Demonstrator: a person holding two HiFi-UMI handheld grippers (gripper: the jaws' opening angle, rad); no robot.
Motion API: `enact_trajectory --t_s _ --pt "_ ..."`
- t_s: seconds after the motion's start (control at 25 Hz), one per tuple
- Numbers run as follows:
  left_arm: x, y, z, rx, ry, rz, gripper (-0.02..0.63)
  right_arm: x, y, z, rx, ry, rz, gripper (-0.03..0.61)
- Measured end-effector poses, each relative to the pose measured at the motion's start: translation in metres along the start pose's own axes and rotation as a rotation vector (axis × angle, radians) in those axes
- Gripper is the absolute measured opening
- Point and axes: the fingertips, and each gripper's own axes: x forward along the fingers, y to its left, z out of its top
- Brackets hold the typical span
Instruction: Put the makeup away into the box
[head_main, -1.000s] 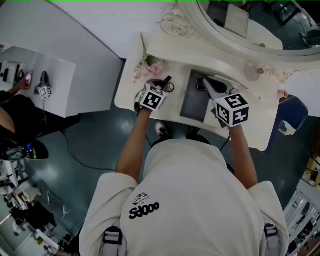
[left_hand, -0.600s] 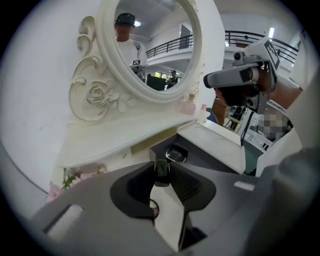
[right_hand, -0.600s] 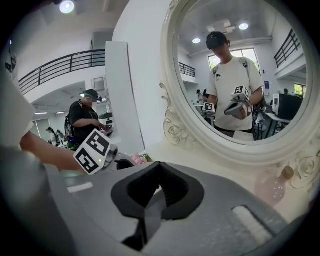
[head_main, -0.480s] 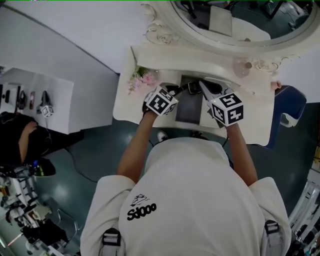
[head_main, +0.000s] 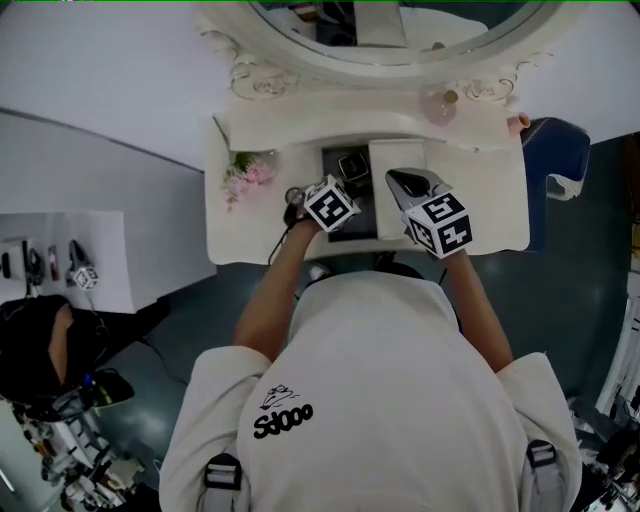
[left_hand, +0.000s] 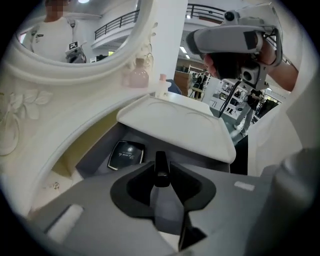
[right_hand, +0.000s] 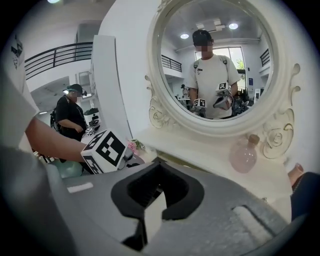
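left gripper (left_hand: 161, 168): jaws narrowly spread, pinching a slim black makeup stick (left_hand: 161, 159) | open box (left_hand: 97, 150) at its 10 o'clock, black compact (left_hand: 126, 154) inside | right gripper (right_hand: 159, 162): jaws pressed together, empty

In the head view, the back of the person's white shirt (head_main: 380, 400) is carrying a black printed word (head_main: 286, 420) that is reading roughly as "Sdooo", sitting just under a small line drawing (head_main: 283, 396). In the left gripper view, a black compact (left_hand: 126, 155) is showing a line of pale cursive script across its lid, too small to be read. The left marker cube (head_main: 331, 205) and the right marker cube (head_main: 440, 223) are displaying only black-and-white square code patterns.
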Motion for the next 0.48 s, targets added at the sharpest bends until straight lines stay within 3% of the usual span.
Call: enact_trajectory --t_s 0.2,0.48 --pt "0.004 0.012 0.015 0.094 0.030 0.059 0.117 -0.013 -0.010 -0.016 0.037 0.013 -0.039 0.002" --pt "0.024 0.011 0.002 0.160 0.199 0.045 0.118 -0.022 -0.018 -0.021 0.063 0.010 -0.059 0.002"
